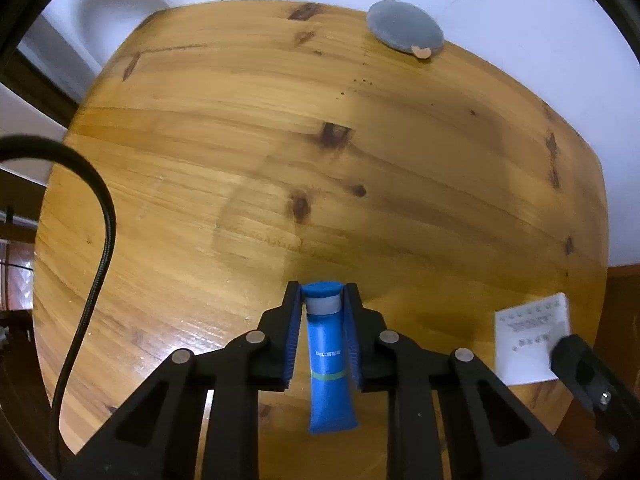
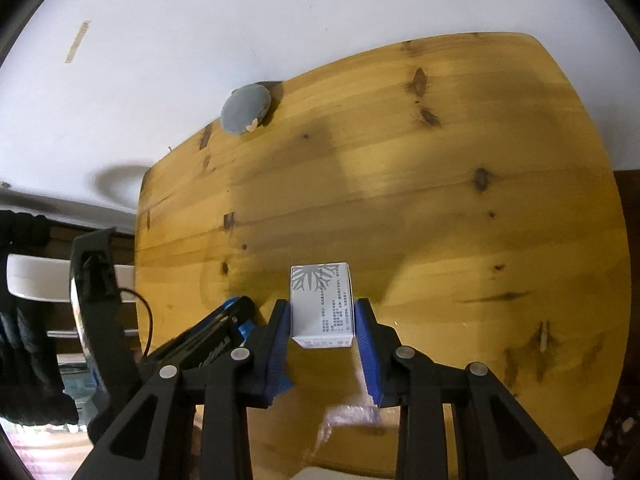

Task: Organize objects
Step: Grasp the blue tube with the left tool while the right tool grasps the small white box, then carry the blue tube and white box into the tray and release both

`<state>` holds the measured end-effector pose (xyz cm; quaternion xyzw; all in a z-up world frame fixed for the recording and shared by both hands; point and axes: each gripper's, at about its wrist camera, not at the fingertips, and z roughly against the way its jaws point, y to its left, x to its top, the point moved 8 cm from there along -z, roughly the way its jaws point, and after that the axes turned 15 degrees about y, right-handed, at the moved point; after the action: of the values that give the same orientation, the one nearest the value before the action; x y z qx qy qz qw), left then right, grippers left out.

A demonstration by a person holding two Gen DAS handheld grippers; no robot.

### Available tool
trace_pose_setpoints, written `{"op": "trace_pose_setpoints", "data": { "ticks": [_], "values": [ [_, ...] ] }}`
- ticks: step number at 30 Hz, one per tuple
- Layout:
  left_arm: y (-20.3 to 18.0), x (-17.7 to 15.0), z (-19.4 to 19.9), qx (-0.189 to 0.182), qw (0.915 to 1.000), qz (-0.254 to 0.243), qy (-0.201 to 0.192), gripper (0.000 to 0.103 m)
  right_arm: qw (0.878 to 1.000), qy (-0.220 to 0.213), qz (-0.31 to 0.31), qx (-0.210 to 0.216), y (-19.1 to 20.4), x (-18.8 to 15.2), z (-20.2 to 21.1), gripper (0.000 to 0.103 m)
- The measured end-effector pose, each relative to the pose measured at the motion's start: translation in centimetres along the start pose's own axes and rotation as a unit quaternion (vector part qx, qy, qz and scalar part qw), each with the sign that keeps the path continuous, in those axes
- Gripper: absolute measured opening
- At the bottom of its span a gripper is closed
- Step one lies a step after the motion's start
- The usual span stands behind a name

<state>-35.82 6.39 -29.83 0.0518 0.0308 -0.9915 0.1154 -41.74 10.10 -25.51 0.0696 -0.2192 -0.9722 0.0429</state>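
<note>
Left tongs (image 1: pixel 322 296) clamp blue tube (image 1: pixel 330 372); right tongs (image 2: pixel 322 320) pinch white box (image 2: pixel 322 306), print too blurred to read.

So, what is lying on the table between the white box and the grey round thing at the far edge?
Nothing: in the right wrist view only bare wooden table stretches from the white box to the grey round object.

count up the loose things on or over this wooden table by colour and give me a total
Blue: 1, the tube in the left gripper
White: 1, the box between the right gripper fingers
Grey: 1, the round pad at the far edge
Total: 3
</note>
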Motion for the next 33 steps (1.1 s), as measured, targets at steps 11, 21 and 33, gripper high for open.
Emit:
{"op": "trace_pose_setpoints", "data": {
  "ticks": [11,21,33],
  "values": [
    [0.5,-5.0,9.5,-0.024,0.9934,-0.082,-0.077,0.022,0.997,-0.055,0.047,0.025,1.8,-5.8,6.6,0.033],
    [-2.7,-11.2,18.4,-0.054,0.9710,-0.188,-0.138,0.022,0.988,-0.122,0.085,0.047,2.6,-15.0,14.0,0.033],
    [-6.9,-21.4,20.8,-0.086,0.9360,-0.321,-0.117,0.022,0.984,-0.161,0.071,-0.006,-2.3,-24.5,17.2,0.033]
  ]
}}
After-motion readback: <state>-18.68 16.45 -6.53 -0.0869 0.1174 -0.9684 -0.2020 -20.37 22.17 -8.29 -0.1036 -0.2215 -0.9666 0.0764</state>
